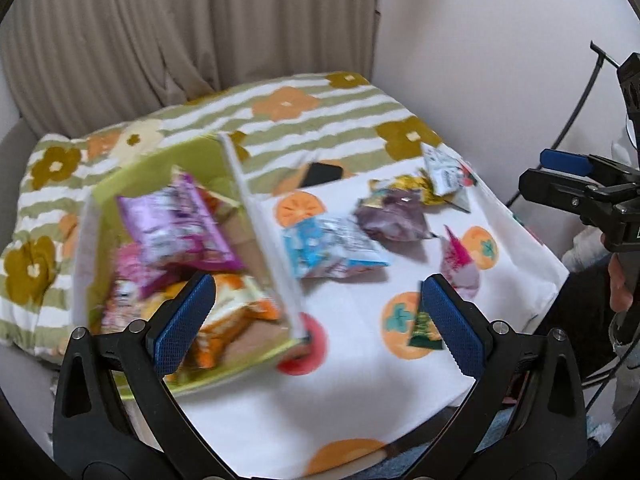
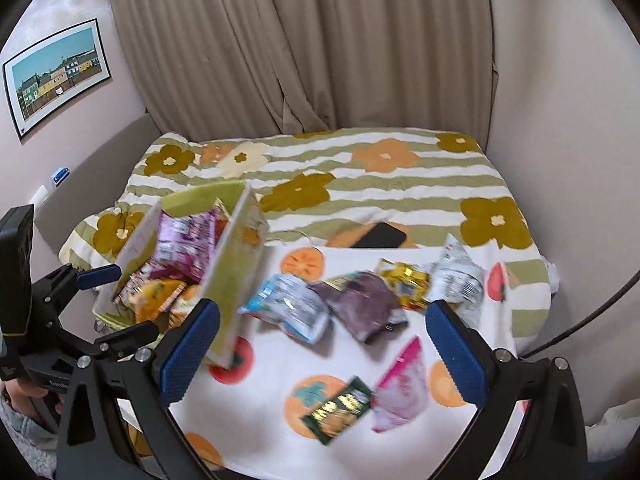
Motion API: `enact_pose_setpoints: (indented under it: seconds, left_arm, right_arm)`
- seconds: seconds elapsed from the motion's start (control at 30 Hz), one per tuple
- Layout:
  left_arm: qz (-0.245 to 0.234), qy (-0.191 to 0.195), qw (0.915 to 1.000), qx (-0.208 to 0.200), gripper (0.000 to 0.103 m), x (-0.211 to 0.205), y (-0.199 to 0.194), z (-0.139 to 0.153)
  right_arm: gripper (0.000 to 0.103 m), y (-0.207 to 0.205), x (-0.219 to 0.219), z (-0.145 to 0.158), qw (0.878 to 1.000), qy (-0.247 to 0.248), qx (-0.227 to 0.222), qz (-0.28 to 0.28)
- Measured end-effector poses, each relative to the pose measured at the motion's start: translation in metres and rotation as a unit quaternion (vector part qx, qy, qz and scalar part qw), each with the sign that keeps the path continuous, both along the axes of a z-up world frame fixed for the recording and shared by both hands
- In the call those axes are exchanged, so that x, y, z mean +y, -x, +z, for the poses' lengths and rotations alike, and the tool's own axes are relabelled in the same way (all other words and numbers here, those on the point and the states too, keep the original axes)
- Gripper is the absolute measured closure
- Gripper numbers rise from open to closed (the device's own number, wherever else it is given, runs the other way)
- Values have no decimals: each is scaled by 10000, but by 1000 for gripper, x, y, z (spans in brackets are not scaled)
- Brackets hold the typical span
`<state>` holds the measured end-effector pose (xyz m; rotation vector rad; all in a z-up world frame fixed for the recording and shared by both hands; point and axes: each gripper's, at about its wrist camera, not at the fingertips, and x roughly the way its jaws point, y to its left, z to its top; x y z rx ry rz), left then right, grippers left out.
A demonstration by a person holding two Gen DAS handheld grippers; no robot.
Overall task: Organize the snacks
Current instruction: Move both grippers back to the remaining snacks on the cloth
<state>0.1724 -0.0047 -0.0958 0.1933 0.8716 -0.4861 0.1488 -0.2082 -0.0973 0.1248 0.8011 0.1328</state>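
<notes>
A green cardboard box (image 1: 256, 216) (image 2: 236, 256) on the left holds several snack packets, a purple one (image 1: 180, 228) (image 2: 188, 244) on top. Loose packets lie on the white fruit-print cloth (image 1: 360, 380) (image 2: 264, 420): a light blue one (image 1: 328, 248) (image 2: 288, 308), a dark purple one (image 1: 392, 212) (image 2: 360, 300), a yellow one (image 1: 416, 188) (image 2: 404, 284), a white one (image 1: 444, 172) (image 2: 456, 276), a pink one (image 1: 460, 264) (image 2: 400, 392) and a small dark green one (image 1: 424, 332) (image 2: 340, 408). My left gripper (image 1: 316, 324) is open and empty above the box's near corner. My right gripper (image 2: 320, 352) is open and empty above the loose packets.
A black phone (image 1: 322, 174) (image 2: 380, 236) lies at the cloth's far edge on a striped flower-print blanket (image 1: 320, 120) (image 2: 360, 184). Curtains (image 2: 320, 40) hang behind. A framed picture (image 2: 56, 72) hangs on the left wall. Each gripper shows in the other's view, the right one (image 1: 580, 188) and the left one (image 2: 80, 300).
</notes>
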Motion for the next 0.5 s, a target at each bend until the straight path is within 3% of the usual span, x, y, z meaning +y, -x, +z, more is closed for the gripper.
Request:
enact_pose_setpoints:
  seconds: [0.2,0.5]
  left_arm:
    - [-267,-177,9990,313,0,-59,8,-34]
    - [-825,-596,9929,615,2,-124,28,-114]
  right_arm:
    - [0,3,-43,-29,9991,-18,279,323]
    - [0,-10,-79,-109,9909,-112,869,1020]
